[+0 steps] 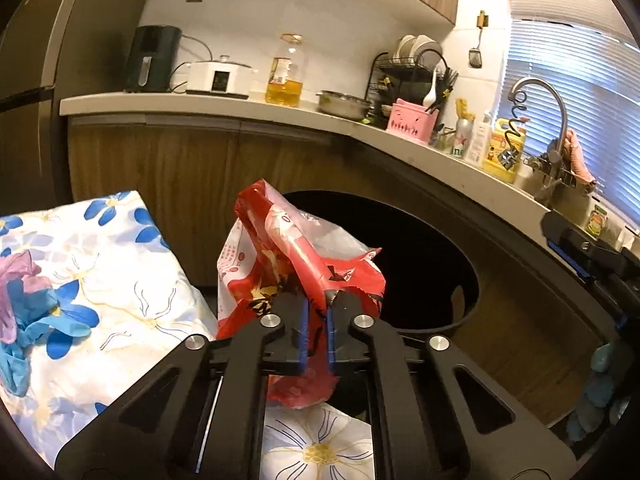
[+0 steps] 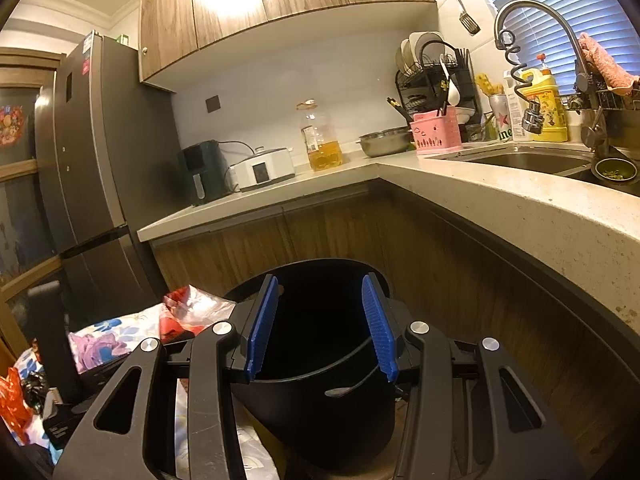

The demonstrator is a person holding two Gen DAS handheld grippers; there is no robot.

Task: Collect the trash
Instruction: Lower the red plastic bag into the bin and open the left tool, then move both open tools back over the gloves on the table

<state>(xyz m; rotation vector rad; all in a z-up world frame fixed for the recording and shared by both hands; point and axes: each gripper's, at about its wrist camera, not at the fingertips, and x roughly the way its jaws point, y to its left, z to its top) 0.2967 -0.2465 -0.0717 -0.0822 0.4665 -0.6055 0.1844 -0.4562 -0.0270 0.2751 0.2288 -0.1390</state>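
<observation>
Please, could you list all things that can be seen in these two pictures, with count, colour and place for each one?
snack bag: one, red and white, held up in front of the bin
bin: one, black, on the floor by the cabinets
floral cloth: one, white with blue flowers, left of the bin
crumpled gloves: a heap, blue and purple, on the cloth
oil bottle: one, yellow, on the counter
cooker: one, white, on the counter
air fryer: one, dark, counter's left end
pink basket: one, beside the dish rack
faucet: one, steel, over the sink
fridge: one, grey, far left
left gripper: black, blue fingers, shut on the snack bag
right gripper: black, blue fingers, open over the bin
</observation>
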